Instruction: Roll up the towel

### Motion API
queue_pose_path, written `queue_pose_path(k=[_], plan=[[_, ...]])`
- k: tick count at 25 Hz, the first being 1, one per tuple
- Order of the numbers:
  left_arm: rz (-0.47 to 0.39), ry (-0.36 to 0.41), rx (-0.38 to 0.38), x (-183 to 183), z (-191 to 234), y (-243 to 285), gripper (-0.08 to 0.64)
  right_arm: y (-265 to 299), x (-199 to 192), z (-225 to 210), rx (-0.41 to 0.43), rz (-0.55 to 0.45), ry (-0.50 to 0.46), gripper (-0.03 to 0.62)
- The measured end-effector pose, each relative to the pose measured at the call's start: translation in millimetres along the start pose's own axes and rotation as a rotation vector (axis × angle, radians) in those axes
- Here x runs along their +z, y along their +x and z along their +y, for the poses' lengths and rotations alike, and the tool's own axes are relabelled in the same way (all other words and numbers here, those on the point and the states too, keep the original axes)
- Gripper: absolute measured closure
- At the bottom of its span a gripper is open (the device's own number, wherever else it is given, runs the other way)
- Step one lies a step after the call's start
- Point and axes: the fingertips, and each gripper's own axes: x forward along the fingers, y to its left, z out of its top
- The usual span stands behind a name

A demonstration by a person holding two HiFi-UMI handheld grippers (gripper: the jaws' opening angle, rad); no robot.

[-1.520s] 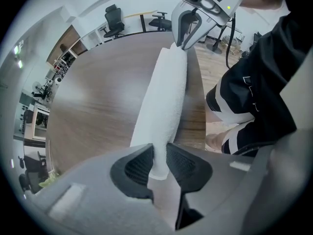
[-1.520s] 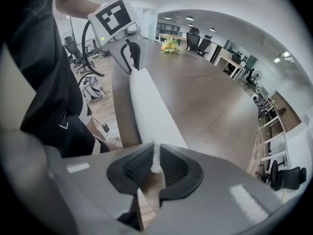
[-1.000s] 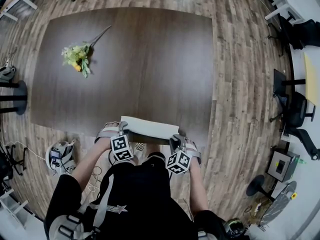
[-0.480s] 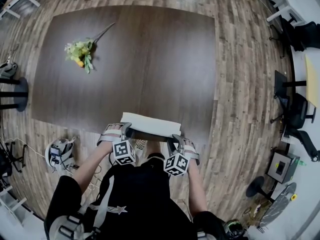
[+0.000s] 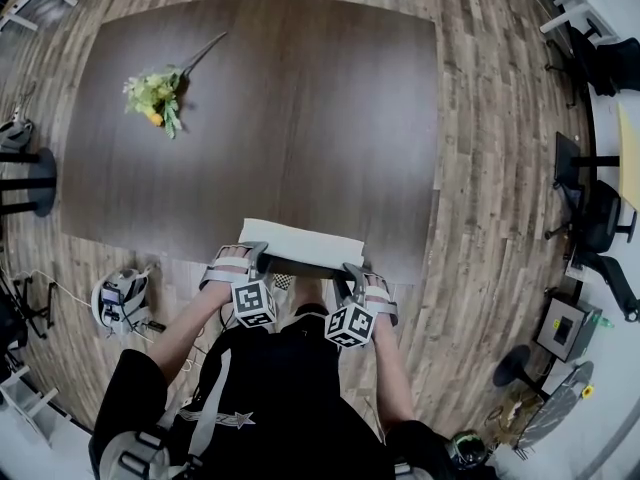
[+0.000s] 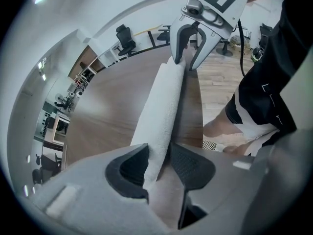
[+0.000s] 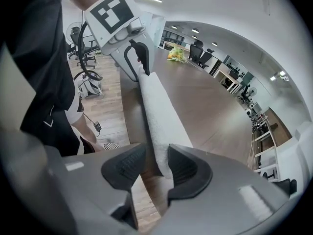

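Towel [image 5: 303, 245], a snug white roll, lies loose between the just-opening fingers of the left gripper [image 6: 157, 156] and right gripper [image 7: 156, 161].

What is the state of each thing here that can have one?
towel: rolled up, lying at the near edge of the table.
left gripper: open, jaws have just been opening, towel end between them.
right gripper: open, jaws have just been opening, other towel end between them.
flowers: lying flat on the table.

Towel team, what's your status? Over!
Left hand-held gripper and right hand-held gripper: jaws just opening, loose around the roll's ends. White terry towel rolled up at near edge of dark wooden table. Nothing in the way.
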Motion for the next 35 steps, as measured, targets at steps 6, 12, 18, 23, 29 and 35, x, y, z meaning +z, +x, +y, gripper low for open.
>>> queue_pose_path(k=[6,12,18,23,29,35], plan=[[0.017,0.038,0.023,-3,-1,11,0.407,7,-1,-3,-0.022,0.002,-0.034,0.443],[0.035,0.082,0.027,-3,3,14,0.451,9,-2,-12,-0.059,0.006,-0.108,0.509],[0.068,0.100,-0.114,-10,-9,7,0.463,5,-3,1,0.118,0.023,-0.067,0.525],[0.099,0.086,-0.224,-8,-11,7,0.465,2,-4,4,0.278,0.049,-0.011,0.525],[0.149,0.092,-0.315,-8,-7,8,0.463,-1,1,0,0.440,0.079,0.032,0.525],[0.171,0.090,-0.367,-6,2,5,0.463,-6,7,-9,0.535,0.088,0.043,0.523]])
